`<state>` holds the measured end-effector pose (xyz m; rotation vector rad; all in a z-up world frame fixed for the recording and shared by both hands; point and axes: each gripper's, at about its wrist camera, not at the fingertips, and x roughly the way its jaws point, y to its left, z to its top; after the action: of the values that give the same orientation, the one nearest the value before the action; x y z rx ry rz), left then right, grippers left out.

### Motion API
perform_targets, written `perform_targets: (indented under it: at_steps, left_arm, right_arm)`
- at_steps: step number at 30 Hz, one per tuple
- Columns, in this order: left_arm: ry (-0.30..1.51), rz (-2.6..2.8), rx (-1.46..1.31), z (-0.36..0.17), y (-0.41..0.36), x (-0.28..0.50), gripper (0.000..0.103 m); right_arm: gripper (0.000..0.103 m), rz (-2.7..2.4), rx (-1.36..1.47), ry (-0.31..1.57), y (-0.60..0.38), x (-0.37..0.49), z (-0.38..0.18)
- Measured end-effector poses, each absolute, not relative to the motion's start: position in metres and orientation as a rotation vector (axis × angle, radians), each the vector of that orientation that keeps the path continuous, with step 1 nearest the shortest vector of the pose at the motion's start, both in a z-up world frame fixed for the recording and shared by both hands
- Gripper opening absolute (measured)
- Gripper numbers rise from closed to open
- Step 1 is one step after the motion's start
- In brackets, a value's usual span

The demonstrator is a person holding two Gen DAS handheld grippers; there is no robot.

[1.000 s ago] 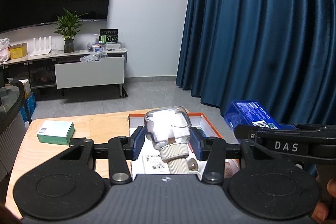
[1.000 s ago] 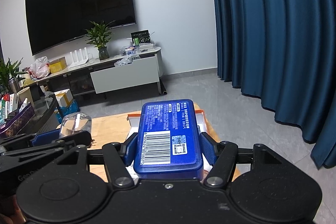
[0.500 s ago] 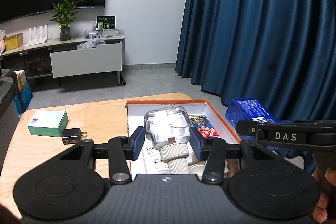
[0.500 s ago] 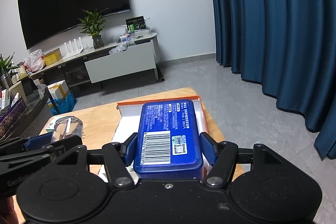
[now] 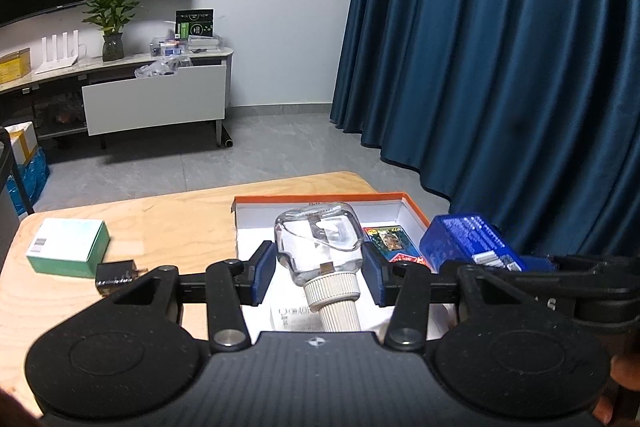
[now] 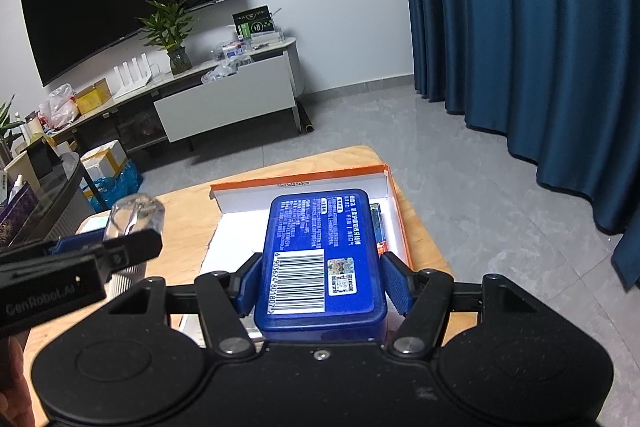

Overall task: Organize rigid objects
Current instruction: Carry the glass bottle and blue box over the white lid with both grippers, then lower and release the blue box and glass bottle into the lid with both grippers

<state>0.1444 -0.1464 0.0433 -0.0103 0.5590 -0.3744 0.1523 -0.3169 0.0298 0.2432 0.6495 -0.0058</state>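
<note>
Fingers clamping glass bottle, orange-rimmed box holding perhaps cards

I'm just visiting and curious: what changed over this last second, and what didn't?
Both grippers moved forward and tipped down toward the orange-rimmed box, which now shows far more of its inside. Unchanged: the left gripper stays shut on the glass bottle, the right gripper on the blue case.

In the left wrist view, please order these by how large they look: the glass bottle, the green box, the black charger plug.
1. glass bottle, held in the jaws of the left gripper, very near the camera, so its rank is unsure.
2. green box on the table.
3. black charger plug, beside the box, clearly smallest.
</note>
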Motion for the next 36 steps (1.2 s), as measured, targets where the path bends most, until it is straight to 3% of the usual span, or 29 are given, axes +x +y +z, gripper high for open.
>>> perform_targets:
  at_steps: [24,27,36]
  left_arm:
    - [0.648,-0.415,0.036,0.026,-0.172,0.197,0.047]
    - [0.654,-0.421,0.041,0.024,-0.175,0.203,0.047]
    - [0.667,-0.453,0.053,0.021,-0.186,0.212,0.047]
  right_arm:
    - [0.076,0.007,0.263,0.712,-0.322,0.194,0.013]
    - [0.081,-0.005,0.252,0.686,-0.323,0.19,0.016]
    - [0.082,-0.057,0.251,0.66,-0.332,0.179,0.021]
